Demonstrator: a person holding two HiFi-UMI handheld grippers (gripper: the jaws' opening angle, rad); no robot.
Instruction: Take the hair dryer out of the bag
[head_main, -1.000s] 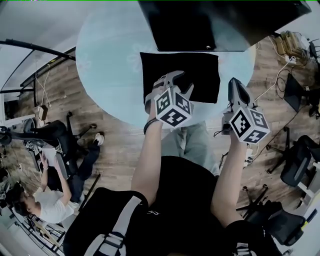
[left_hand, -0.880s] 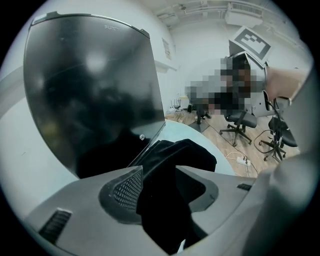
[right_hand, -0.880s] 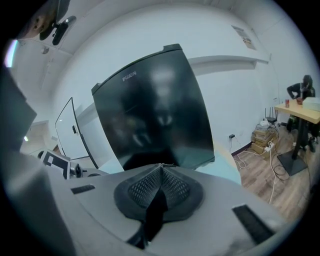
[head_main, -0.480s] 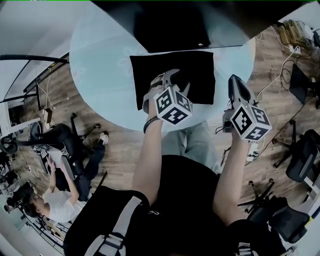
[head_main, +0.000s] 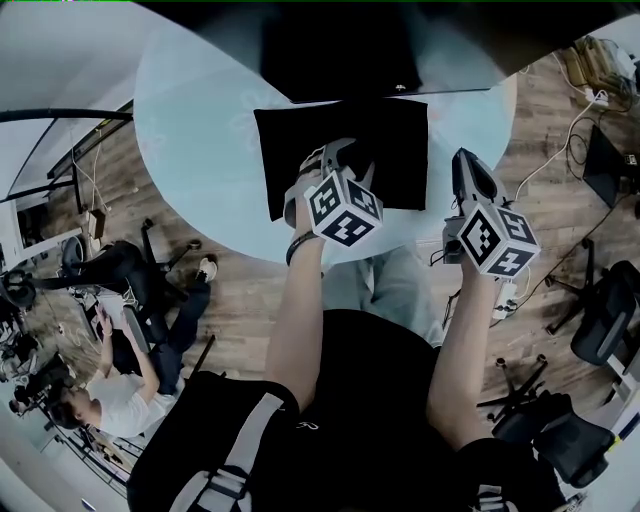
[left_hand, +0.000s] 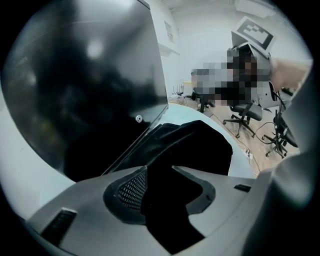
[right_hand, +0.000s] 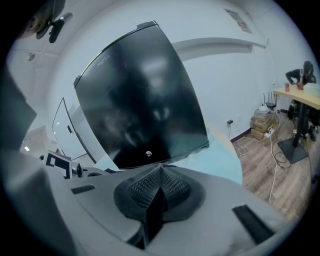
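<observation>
A flat black bag (head_main: 400, 140) lies on the round pale blue table (head_main: 200, 130). No hair dryer shows in any view. My left gripper (head_main: 350, 165) hangs over the bag's near half, pointing steeply down. Its jaws are closing, and only the dark bag fabric (left_hand: 200, 145) shows in the gap at the left gripper (left_hand: 162, 172); the pads do not press on it. My right gripper (head_main: 466, 165) is held to the right of the bag, above the table's right edge. In its own view the right gripper (right_hand: 160, 175) is shut with nothing between the pads.
A large black screen (head_main: 340, 50) stands right behind the bag and fills much of the left gripper view (left_hand: 85, 85) and the right gripper view (right_hand: 140, 100). A person (head_main: 100, 400) sits at lower left among office chairs. Cables (head_main: 560, 130) lie on the wooden floor at right.
Both grippers have sunk a little toward the table. The bag and the screen now sit slightly higher and further left in the head view.
</observation>
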